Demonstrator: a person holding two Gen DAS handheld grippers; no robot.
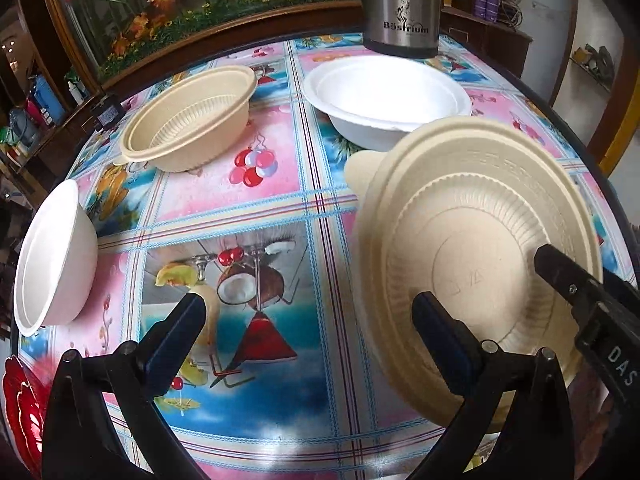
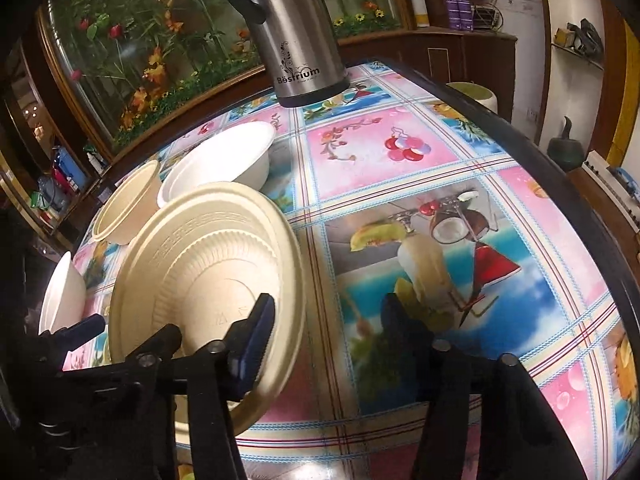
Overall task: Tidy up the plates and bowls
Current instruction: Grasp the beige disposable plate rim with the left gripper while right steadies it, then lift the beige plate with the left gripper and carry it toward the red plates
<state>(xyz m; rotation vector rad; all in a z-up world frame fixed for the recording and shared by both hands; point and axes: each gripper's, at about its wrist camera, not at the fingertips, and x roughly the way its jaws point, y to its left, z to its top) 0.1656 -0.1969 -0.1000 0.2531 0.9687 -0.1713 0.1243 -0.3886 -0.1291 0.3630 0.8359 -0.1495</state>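
Note:
A beige ribbed bowl (image 1: 476, 240) is tilted on its side at the right of the table, its inside facing me; it also shows in the right wrist view (image 2: 208, 264). My right gripper (image 2: 328, 316) is open, its left finger (image 2: 256, 332) inside the bowl, its right finger outside. My left gripper (image 1: 308, 320) is open and empty over the tablecloth, its right finger in front of the bowl. A second beige bowl (image 1: 188, 120) sits upright at the back left. One white bowl (image 1: 384, 96) sits at the back, another white bowl (image 1: 52, 256) tilts at the left edge.
A steel thermos (image 1: 400, 4) stands at the table's far edge, also in the right wrist view (image 2: 296, 36). The table carries a patterned cloth (image 1: 256, 200). A red object (image 1: 20, 404) lies at the near left. Cabinets and shelves surround the table.

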